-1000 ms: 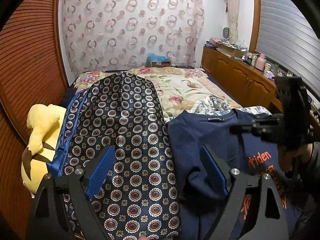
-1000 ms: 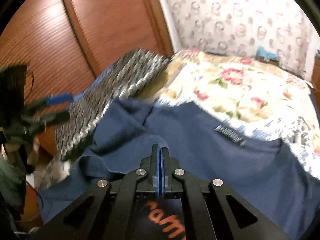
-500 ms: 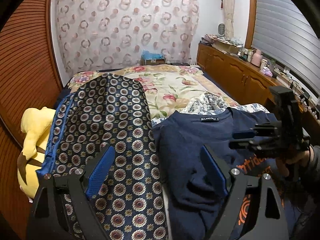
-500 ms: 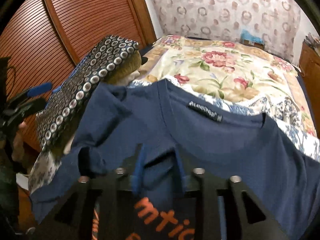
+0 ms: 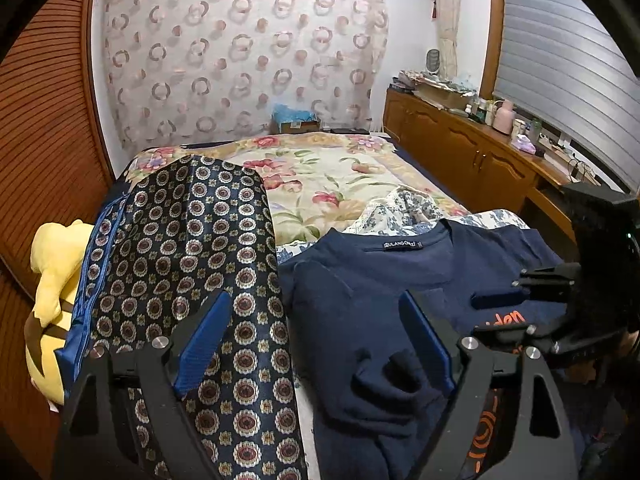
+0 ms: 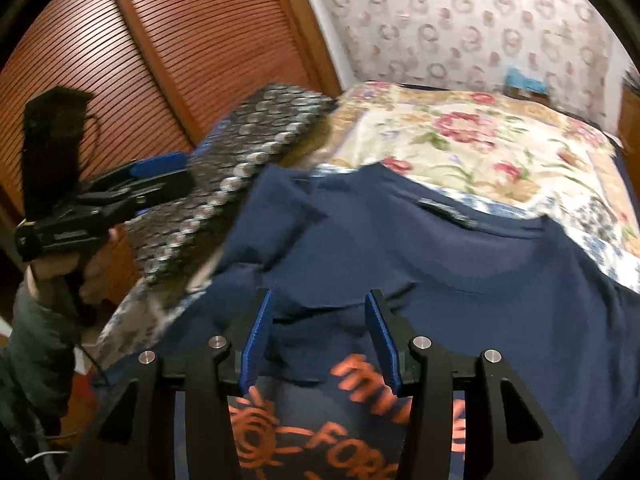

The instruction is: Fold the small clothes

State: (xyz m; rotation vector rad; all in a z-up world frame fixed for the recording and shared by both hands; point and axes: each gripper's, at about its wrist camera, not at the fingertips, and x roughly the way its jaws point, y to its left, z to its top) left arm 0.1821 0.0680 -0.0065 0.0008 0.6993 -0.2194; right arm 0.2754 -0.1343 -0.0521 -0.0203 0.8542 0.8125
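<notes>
A navy T-shirt (image 5: 384, 276) with orange print lies face up on the bed, collar label toward the far side. Its left sleeve is folded in over the chest (image 6: 288, 240). My right gripper (image 6: 319, 322) hovers low over the shirt's middle, just above the orange lettering. Its jaws are opening, the blue pads (image 6: 256, 336) press on nothing, and only flat cloth lies beneath. In the left wrist view the right gripper (image 5: 500, 300) shows at the right edge. My left gripper (image 5: 316, 324) stands wide open over the shirt's left edge, holding nothing.
A dark cushion cover with round medallions (image 5: 188, 248) lies raised along the shirt's left side, with a yellow plush toy (image 5: 52, 264) beyond it. The floral bedspread (image 5: 320, 184) stretches behind. A wooden sideboard (image 5: 472, 156) runs along the right, slatted wooden doors (image 6: 120, 60) along the left.
The right gripper was shut on a fold of the navy shirt; it has let go and its jaws now stand apart. The sleeve has settled onto the shirt. The left gripper stays open.
</notes>
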